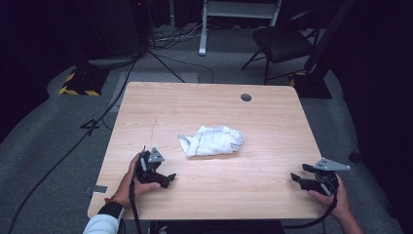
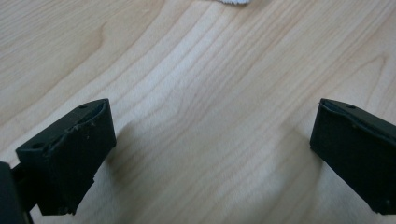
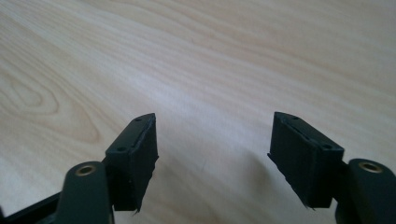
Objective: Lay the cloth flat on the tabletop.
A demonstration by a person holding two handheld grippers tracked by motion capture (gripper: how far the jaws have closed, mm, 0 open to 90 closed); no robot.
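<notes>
Cloth point(image 1: 212, 141) lies crumpled mid-surface point(image 1: 272, 126), untouched, white. Left gripper point(image 1: 164, 179) low at near-left edge, fingers point(image 2: 70, 154) released wide, nothing between them — cloth edge just ahead in left gripper view point(image 2: 232, 2). Right gripper point(image 1: 298, 174) near right edge, well apart from cloth, fingers point(image 3: 133, 158) released, bare wood between. Step: approach, no grasp yet. Next, likely — bring both grippers in to cloth edges, pick out a corner or hem each, clench on single layer.
</notes>
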